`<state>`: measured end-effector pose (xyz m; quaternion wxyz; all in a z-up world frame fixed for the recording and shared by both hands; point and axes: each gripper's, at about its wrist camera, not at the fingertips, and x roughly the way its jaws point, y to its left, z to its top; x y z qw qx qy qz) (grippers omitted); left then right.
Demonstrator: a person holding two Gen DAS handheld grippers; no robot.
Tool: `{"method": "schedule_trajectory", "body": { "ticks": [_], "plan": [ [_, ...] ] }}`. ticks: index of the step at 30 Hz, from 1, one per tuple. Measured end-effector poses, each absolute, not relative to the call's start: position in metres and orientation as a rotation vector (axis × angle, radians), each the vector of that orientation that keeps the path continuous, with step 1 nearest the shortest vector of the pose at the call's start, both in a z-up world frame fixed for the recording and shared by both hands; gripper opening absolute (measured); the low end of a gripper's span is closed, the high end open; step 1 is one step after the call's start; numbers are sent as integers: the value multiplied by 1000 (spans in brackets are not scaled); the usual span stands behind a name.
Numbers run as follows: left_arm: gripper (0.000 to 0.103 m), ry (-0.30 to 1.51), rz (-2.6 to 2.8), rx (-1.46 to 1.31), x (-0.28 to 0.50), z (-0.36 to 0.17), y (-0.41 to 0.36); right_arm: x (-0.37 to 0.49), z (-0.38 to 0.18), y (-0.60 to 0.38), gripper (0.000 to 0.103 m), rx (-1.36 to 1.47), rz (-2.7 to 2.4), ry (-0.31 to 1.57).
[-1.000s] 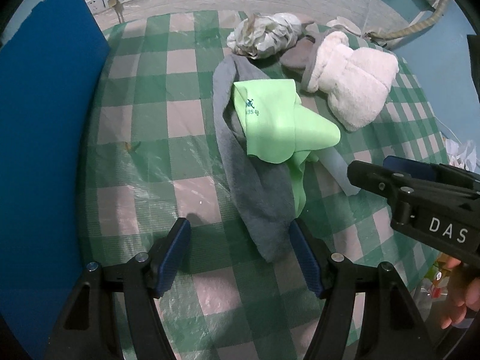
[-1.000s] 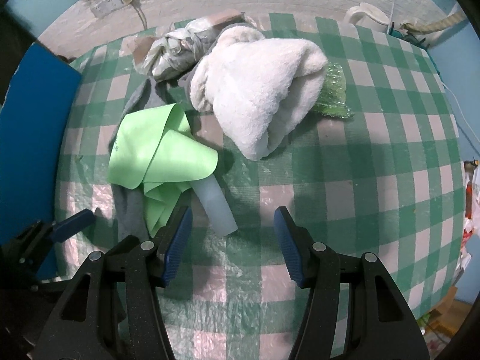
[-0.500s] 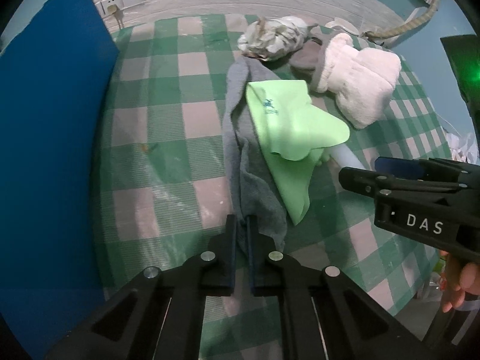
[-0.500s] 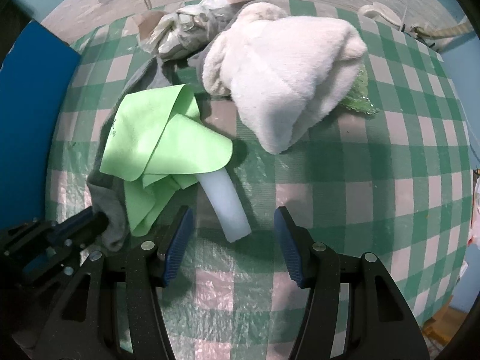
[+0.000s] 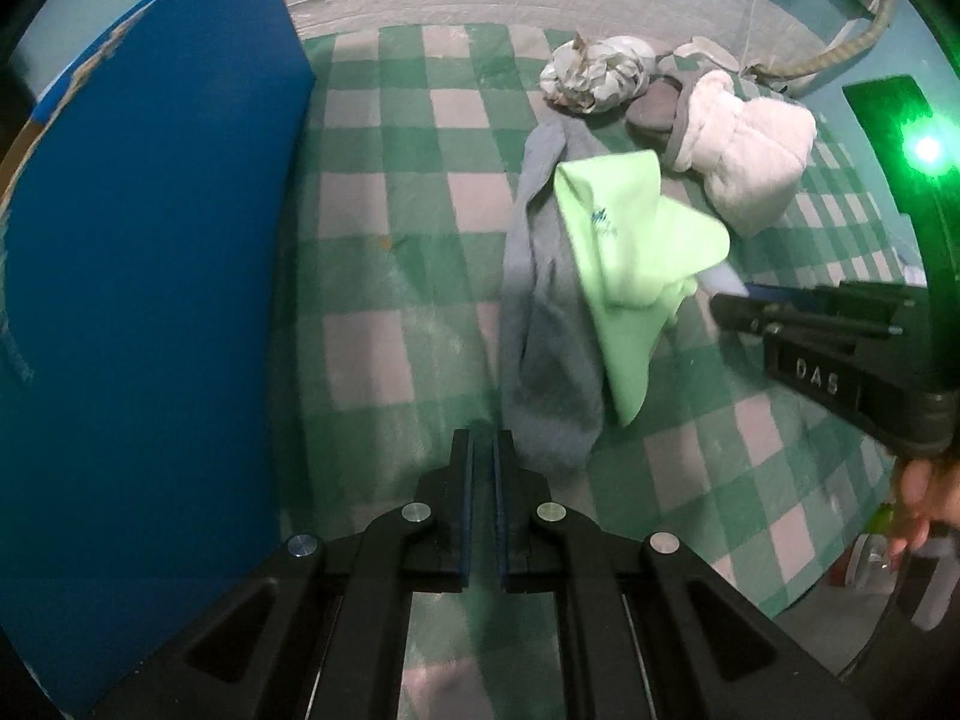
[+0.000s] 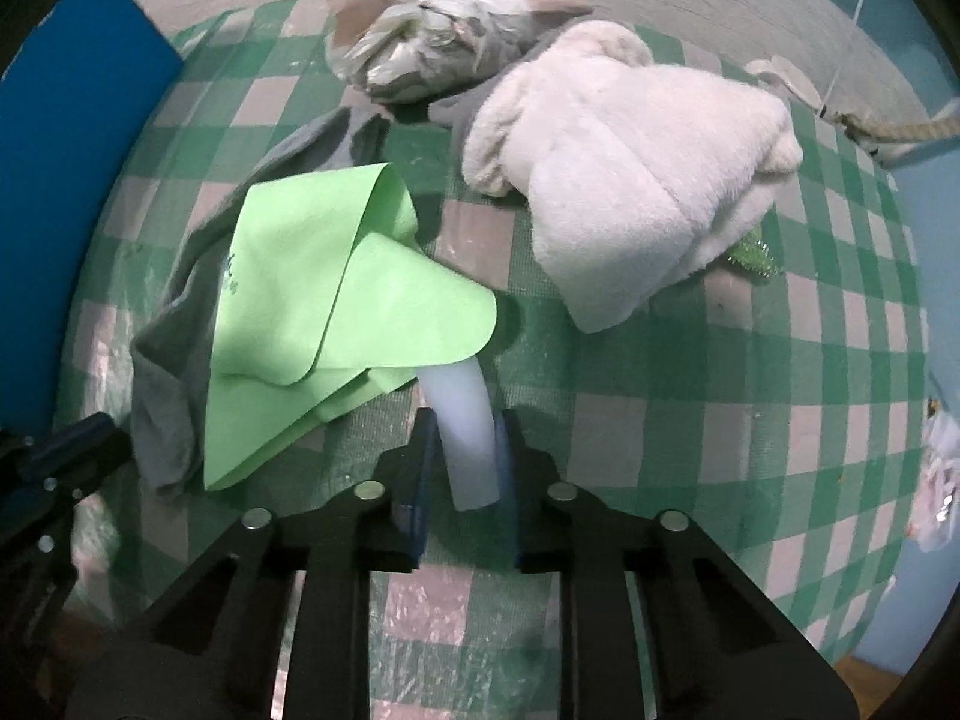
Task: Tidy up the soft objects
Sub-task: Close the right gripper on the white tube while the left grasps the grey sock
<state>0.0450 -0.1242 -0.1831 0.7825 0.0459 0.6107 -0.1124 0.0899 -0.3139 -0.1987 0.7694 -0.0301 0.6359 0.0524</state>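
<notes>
A long grey sock [image 5: 543, 324] lies on the green checked tablecloth [image 5: 390, 252] with a light green cloth [image 5: 636, 252] draped over it. My left gripper [image 5: 483, 441] is shut with nothing visible between the pads, and the sock's near end lies just to its right. My right gripper [image 6: 465, 444] is shut on a white foam tube [image 6: 465, 426] that sticks out from under the green cloth [image 6: 342, 300]. The sock also shows in the right wrist view [image 6: 174, 360].
A fluffy white towel [image 6: 624, 192] and a crumpled grey-white bundle [image 6: 444, 42] lie at the back. A green tinsel piece [image 6: 753, 252] pokes out beside the towel. A tall blue board [image 5: 132, 300] stands along the left side. A rope [image 5: 840, 48] hangs at the back right.
My left gripper closed at the sock's near end, then drew back and left without it. My right gripper moved forward and closed on the white tube.
</notes>
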Motion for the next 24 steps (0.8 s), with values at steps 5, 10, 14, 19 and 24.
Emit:
{"method": "schedule_trajectory", "body": {
  "ticks": [5,10,14,19,24],
  "plan": [
    [11,1325,-236,91,39,-180,-123,87,-197,-308,14,-45,107,1399],
    [40,1325,-214,30,46,-180,-122,76,-185,-320,14,-34,99,1398],
    [56,1296,-222,1,54,-175,-126,61,-179,-323,14,-7,93,1399],
    [61,1257,-215,8,69,-173,-137,52,-177,-335,14,23,85,1407],
    [62,1261,-198,-3,82,-180,-139,50,-178,-340,15,40,77,1411]
  ]
}}
